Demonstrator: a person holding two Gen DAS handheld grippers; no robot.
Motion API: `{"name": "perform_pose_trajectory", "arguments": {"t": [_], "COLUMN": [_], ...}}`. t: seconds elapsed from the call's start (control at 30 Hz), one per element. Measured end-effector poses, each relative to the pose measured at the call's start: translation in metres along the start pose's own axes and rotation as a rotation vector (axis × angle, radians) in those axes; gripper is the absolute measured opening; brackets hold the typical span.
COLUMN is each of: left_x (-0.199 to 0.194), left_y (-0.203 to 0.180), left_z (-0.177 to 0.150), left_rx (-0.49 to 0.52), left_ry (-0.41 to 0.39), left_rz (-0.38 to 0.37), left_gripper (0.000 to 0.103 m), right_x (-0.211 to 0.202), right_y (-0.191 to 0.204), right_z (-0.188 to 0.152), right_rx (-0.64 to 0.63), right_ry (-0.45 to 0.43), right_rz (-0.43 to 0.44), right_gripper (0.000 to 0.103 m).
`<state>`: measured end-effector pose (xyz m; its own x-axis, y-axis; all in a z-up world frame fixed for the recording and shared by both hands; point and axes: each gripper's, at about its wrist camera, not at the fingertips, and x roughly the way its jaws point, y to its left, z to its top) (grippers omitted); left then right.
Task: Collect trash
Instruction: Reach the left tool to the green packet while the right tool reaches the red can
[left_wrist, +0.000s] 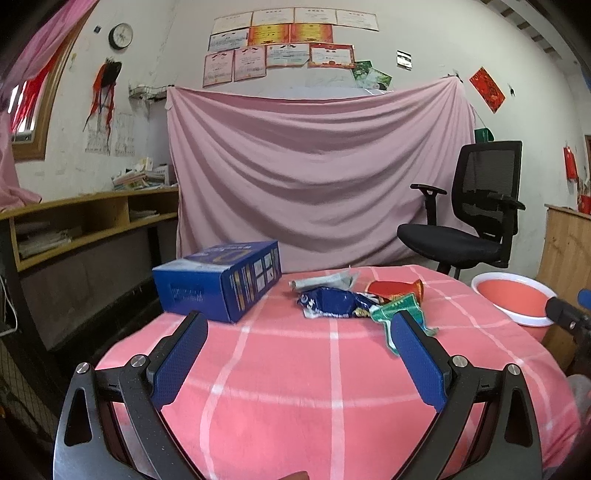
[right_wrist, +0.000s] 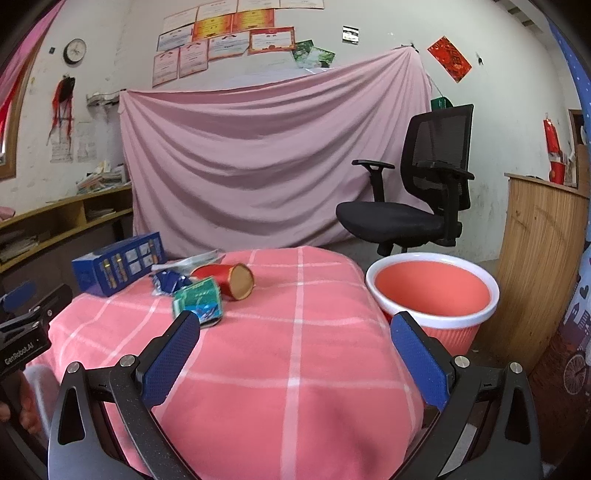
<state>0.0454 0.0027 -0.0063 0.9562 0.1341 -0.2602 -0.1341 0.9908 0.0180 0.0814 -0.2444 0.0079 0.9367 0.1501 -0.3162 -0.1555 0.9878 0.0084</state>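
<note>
Two views, left wrist first. The left gripper (left_wrist: 299, 328) is held wide open over the pink checked cloth (left_wrist: 295, 387), nothing between its blue pads. Ahead, a little heap of trash is seen near the far edge: a silver wrapper (left_wrist: 325, 281), a blue wrapper (left_wrist: 332, 301), a green wrapper (left_wrist: 397, 308) just behind the right pad, and a red cup (left_wrist: 393, 288) on its side. A blue box (left_wrist: 218, 280) sits to the left of the heap, close but apart. The bin (left_wrist: 513, 295) is off the table's right side, and the tip of the right gripper (left_wrist: 569, 314) pokes in next to it.

Right wrist view: the right gripper (right_wrist: 295, 328) is also spread open and empty above the cloth (right_wrist: 295, 369). The green wrapper (right_wrist: 197, 301) lies just past the left pad, touching the red cup (right_wrist: 229, 280). The blue wrapper (right_wrist: 168, 282) and blue box (right_wrist: 118, 264) are further left. The bin (right_wrist: 432, 295) stands just beside the table, right of it. The left gripper (right_wrist: 22, 325) is seen at the left edge.
</note>
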Motion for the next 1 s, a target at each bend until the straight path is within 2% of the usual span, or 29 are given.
{"name": "perform_pose_trajectory", "arguments": {"t": [0.23, 0.37, 0.57, 0.63, 0.7, 1.0], "left_x": [0.034, 0.050, 0.070, 0.076, 0.088, 0.122], "left_y": [-0.008, -0.009, -0.006, -0.004, -0.005, -0.022], "left_z": [0.011, 0.023, 0.031, 0.031, 0.029, 0.016], "left_rx": [0.011, 0.027, 0.021, 0.005, -0.010, -0.007], "left_ry": [-0.025, -0.081, -0.099, -0.070, 0.002, 0.231], "left_rz": [-0.021, -0.036, -0.050, -0.069, -0.100, -0.209], "left_gripper": [0.097, 0.097, 0.097, 0.097, 0.097, 0.097], "right_x": [0.021, 0.039, 0.079, 0.095, 0.110, 0.133], "right_y": [-0.008, -0.010, -0.003, 0.001, 0.004, -0.003], "right_z": [0.025, 0.043, 0.060, 0.060, 0.057, 0.054], "right_rx": [-0.032, -0.042, -0.119, -0.154, -0.173, -0.134], "right_ry": [-0.072, -0.118, -0.106, -0.076, -0.019, 0.108], "right_rz": [0.022, 0.067, 0.115, 0.127, 0.138, 0.162], "right_gripper": [0.103, 0.103, 0.103, 0.103, 0.103, 0.103]}}
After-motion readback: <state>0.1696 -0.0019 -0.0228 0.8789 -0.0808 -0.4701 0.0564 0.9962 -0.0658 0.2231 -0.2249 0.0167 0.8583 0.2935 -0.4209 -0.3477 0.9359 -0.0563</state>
